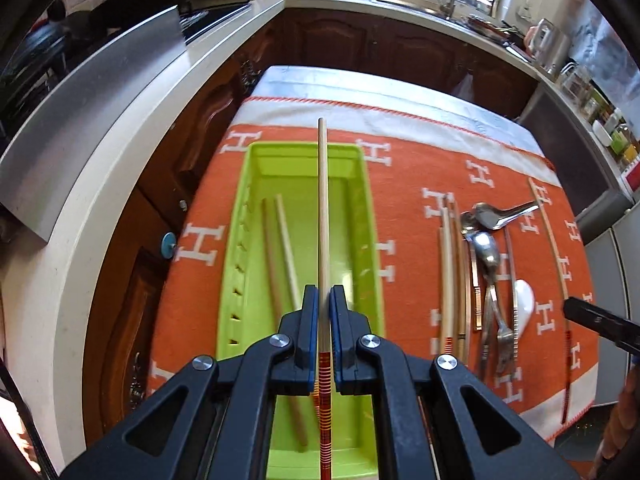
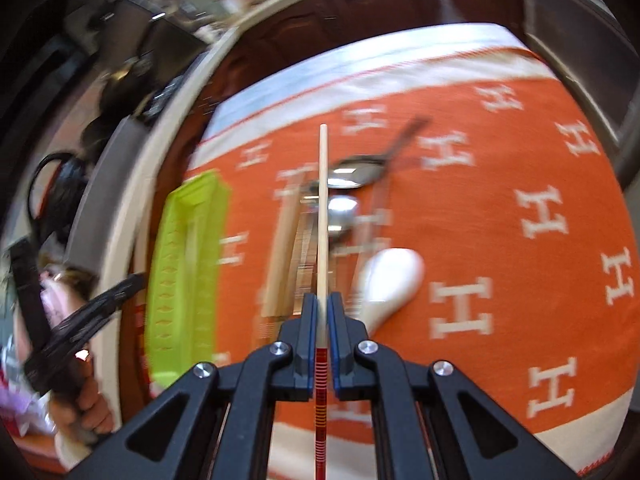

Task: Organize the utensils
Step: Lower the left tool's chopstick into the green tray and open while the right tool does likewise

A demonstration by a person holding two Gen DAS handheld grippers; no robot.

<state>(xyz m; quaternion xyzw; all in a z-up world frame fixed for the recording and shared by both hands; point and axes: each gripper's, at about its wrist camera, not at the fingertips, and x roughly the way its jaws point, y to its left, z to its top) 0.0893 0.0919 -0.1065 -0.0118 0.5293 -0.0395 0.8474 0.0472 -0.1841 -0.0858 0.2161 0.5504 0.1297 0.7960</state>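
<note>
**A chopstick in each gripper, above the cloth**

The left gripper (image 1: 324, 292) is clamped on a chopstick (image 1: 322, 208) held over the green tray (image 1: 370, 216), where two more chopsticks (image 1: 280, 256) lie. The right gripper (image 2: 323, 300) pinches another chopstick (image 2: 323, 208) (red-banded at its butt) above the orange cloth (image 2: 500, 160), over the spoons (image 2: 356, 172) and white spoon (image 2: 394, 276)

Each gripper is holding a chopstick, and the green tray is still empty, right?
Not quite. Each gripper does hold a chopstick: the left gripper and the right gripper are both shut on one. But the green tray is not empty; the left wrist view shows two chopsticks already lying in it.
</note>
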